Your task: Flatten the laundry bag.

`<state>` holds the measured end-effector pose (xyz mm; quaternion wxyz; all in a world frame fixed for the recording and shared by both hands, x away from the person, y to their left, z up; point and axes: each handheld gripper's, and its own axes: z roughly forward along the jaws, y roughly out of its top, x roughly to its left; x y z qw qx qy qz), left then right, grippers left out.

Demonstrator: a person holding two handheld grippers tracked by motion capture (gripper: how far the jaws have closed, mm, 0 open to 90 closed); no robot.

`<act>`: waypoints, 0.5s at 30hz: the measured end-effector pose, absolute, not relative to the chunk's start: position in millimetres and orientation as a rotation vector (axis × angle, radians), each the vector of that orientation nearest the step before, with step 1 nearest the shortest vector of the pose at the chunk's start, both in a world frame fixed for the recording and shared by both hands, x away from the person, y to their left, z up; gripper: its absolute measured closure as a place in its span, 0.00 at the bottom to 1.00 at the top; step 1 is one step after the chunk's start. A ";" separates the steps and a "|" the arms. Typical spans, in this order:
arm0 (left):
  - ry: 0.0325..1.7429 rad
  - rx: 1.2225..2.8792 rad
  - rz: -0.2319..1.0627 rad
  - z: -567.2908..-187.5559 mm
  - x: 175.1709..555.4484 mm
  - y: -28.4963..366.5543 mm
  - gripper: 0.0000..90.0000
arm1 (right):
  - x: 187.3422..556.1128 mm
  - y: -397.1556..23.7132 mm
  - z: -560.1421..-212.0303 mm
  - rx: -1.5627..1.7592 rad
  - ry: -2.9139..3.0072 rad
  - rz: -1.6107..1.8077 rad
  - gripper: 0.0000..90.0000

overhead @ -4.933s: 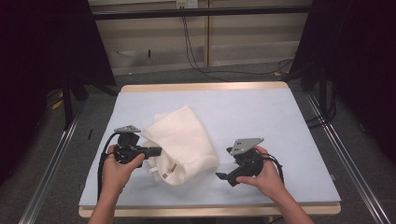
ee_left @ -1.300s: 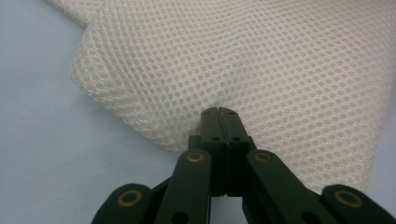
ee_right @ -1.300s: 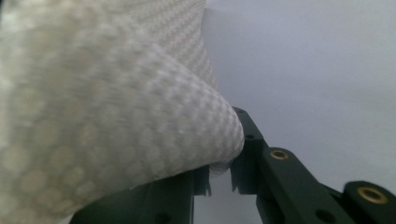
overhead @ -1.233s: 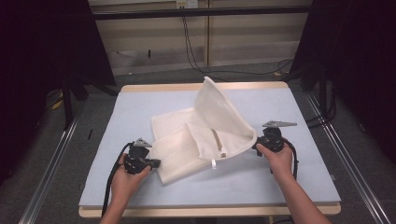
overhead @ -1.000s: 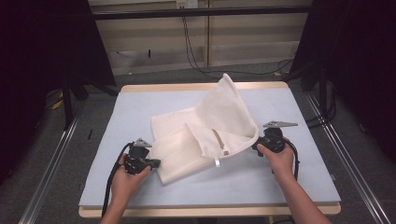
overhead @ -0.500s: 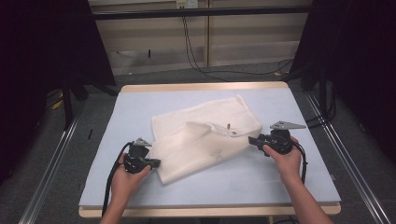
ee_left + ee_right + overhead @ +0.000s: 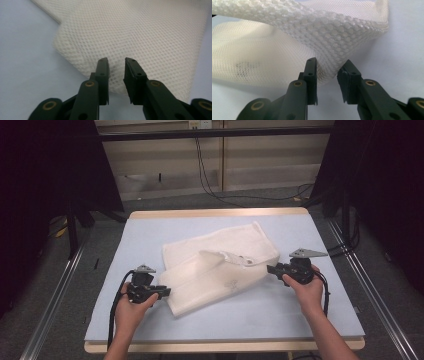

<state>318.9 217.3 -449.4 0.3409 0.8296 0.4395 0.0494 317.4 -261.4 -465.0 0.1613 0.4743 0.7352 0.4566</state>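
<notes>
**Both grippers let go, bag spread flat**

Left gripper point(image 7: 164, 292) parted at the near-left corner of the mesh bag point(image 7: 220, 267), jaws just opened off the cloth; seen along its own jaws point(image 7: 116, 72), a clear gap, mesh lying under and ahead of the tips, nothing pinched. Right gripper point(image 7: 270, 268) at the bag's right edge, jaws just eased inward a little yet apart point(image 7: 327, 72), a fold of mesh point(image 7: 329, 50) bulging between them but pressed by neither pad (touching the left-hand jaw, perhaps). A second ago held up high as a sail by the right gripper, with the left clamped tight on the opposite corner; now dropped and lying on the blue table point(image 7: 150, 235), roughly centre, long axis slanting from near-left to far-right, one flap doubled over along the middle. Unfolding judged nearly done: release on both sides, only the doubled flap and a few ripples left to smooth
</notes>
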 end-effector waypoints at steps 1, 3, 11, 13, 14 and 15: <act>1.150 2.152 0.135 -449.5 320.3 219.0 0.77 | 319.3 -261.1 -465.4 1.353 2.099 1.301 0.77; 1.171 2.155 0.185 -452.4 323.4 221.2 0.68 | 322.3 -260.6 -466.8 1.383 2.101 1.272 0.75; 1.193 2.118 0.241 -462.6 340.2 221.7 0.50 | 320.0 -266.8 -470.3 1.442 2.084 1.190 0.67; 1.192 2.125 0.260 -464.9 342.9 219.4 0.49 | 319.2 -268.9 -470.6 1.447 2.075 1.172 0.65; 1.192 2.132 0.259 -466.1 344.2 218.2 0.48 | 319.0 -269.8 -471.2 1.451 2.072 1.162 0.65; 1.199 2.124 0.252 -467.5 344.8 216.9 0.48 | 318.7 -270.4 -471.8 1.454 2.071 1.166 0.65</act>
